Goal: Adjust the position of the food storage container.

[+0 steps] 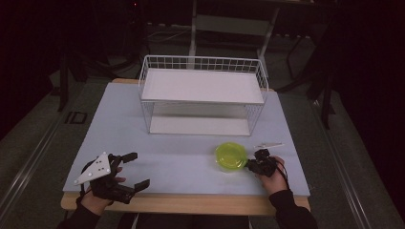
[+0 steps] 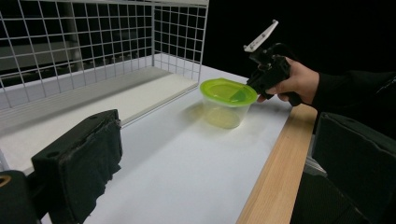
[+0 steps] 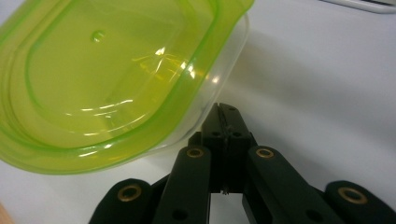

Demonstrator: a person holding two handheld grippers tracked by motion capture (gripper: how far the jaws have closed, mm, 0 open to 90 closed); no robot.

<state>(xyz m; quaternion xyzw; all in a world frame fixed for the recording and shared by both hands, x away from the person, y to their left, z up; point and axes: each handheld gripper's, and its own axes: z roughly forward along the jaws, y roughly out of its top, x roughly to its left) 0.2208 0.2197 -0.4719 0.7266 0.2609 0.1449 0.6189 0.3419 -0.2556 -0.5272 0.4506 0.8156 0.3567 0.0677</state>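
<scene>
In the high view, one green-lidded plastic container (image 1: pixel 231 156) stands on the table (image 1: pixel 167 157) at lower right of centre, in front of the single white wire rack (image 1: pixel 203 95). The right gripper (image 1: pixel 253 164) sits just to the container's right, its jaws pressed together with nothing between them and their tips at the container's side. The left gripper (image 1: pixel 133 169) rests at lower left, well apart from the container, its jaws spread wide and empty. The right hand is clearly the nearer one. The container looks roughly round from above, with no marked long axis.

In the left gripper view, the container (image 2: pixel 228 102) stands right of centre near the table's wooden edge, lid seated on a clear body. The right gripper (image 2: pixel 268 74) comes in from the right at about lid height, its tips at the rim. The rack (image 2: pixel 93 46) fills the upper left.

In the right gripper view, the container (image 3: pixel 112 79) lies up and to the left of the closed jaws, whose tips stand just under the lid's overhanging rim, close against the clear wall; whether they touch it cannot be told.

Counted: one container, one lid, one rack, two grippers.
</scene>
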